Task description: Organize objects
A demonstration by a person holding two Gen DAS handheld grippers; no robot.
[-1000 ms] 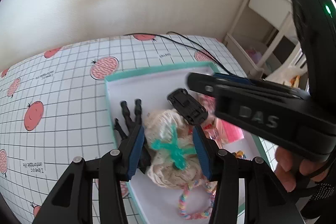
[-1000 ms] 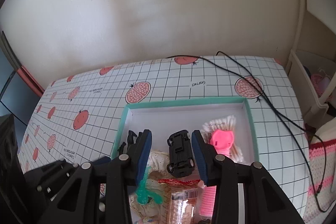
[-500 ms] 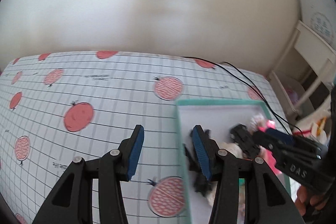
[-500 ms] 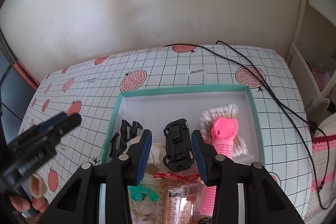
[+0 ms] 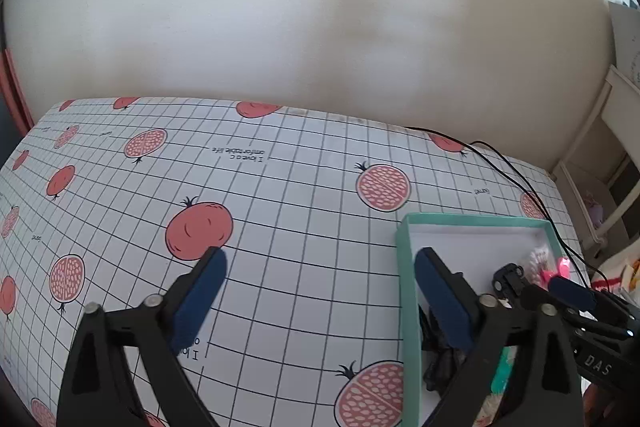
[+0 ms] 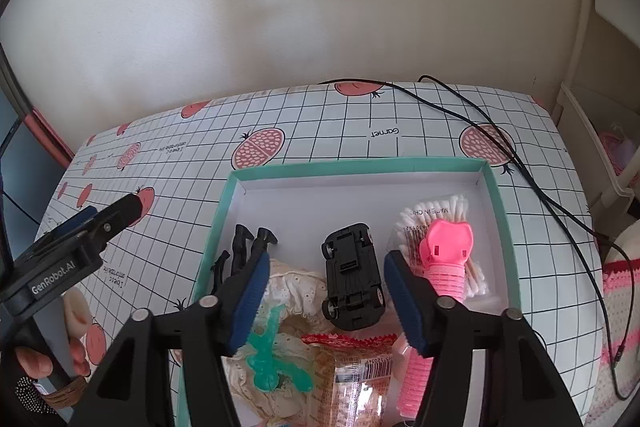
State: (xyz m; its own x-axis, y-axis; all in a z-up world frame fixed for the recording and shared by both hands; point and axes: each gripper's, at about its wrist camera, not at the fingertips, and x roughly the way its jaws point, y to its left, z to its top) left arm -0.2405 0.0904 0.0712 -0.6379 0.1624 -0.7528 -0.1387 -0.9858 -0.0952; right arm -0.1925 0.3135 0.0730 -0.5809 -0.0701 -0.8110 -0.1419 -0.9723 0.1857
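A teal-rimmed white box [image 6: 224,203] [image 5: 404,259] holds an upturned black toy car [image 6: 352,275] [image 5: 508,277], a pink roller [image 6: 444,267] on a cotton swab pack [image 6: 436,215], a black claw clip [image 6: 248,241], cream lace cloth [image 6: 298,281], a teal plastic piece [image 6: 266,355] and a snack packet [image 6: 356,371]. My right gripper [image 6: 327,263] [image 5: 568,293] is open, its fingers on either side of the car and apart from it. My left gripper [image 5: 320,291] [image 6: 120,213] is open and empty over the tablecloth, left of the box.
The table wears a grid cloth printed with pomegranates [image 5: 200,231]. A black cable [image 6: 500,139] trails along the box's far right side. A white shelf unit [image 6: 592,147] stands right of the table, the wall right behind it. A hand [image 6: 40,359] grips the left tool.
My left gripper has swung left out of the box to above the bare cloth and opened wider. My right gripper's fingers have spread a little around the car, which lies in the box.
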